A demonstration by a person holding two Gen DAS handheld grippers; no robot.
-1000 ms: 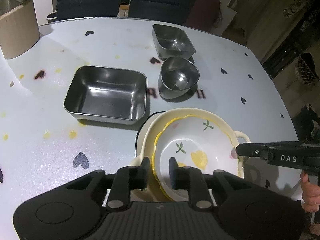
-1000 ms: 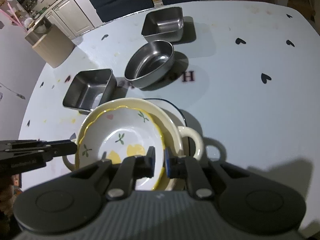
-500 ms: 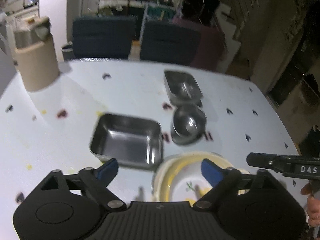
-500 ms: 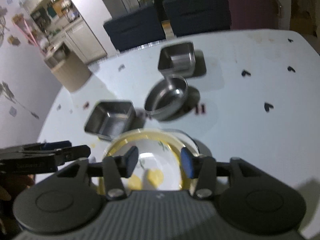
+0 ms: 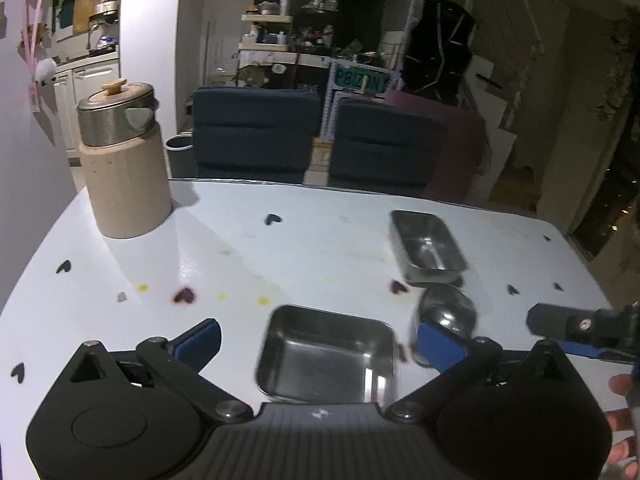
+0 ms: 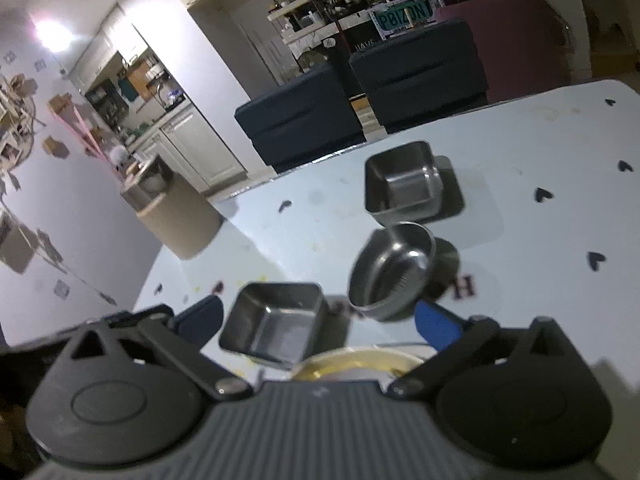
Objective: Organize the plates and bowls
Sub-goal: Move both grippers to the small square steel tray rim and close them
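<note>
Hovering above the worktop (image 5: 320,240) with jaws spread wide and empty, the left gripper (image 5: 318,338) frames the large rectangular steel tray (image 5: 326,354), while the right gripper (image 6: 316,320), equally wide and holding nothing, sits over the rim of the cream ceramic bowl (image 6: 360,362) at the near edge.

Judging from the layout, the step in hand is choosing the next steel piece to nest. To do it well, come down square over one wall of the tray, pinch the thin rim rather than the slick floor, and lift level so it does not swing into the round steel bowl (image 5: 448,316) just beside it to the right. The smaller steel tray (image 5: 428,246) lies farther back, just beyond the round bowl.

In the left wrist view the large tray's long axis runs roughly left to right across the jaws, mouth upward. The smaller tray's long axis runs away from the camera, angled slightly rightward, also open side up. The round bowl looks slightly tipped in the right wrist view, though blur makes this uncertain. A lidded canister (image 5: 124,168) stands well apart at the far left.
</note>
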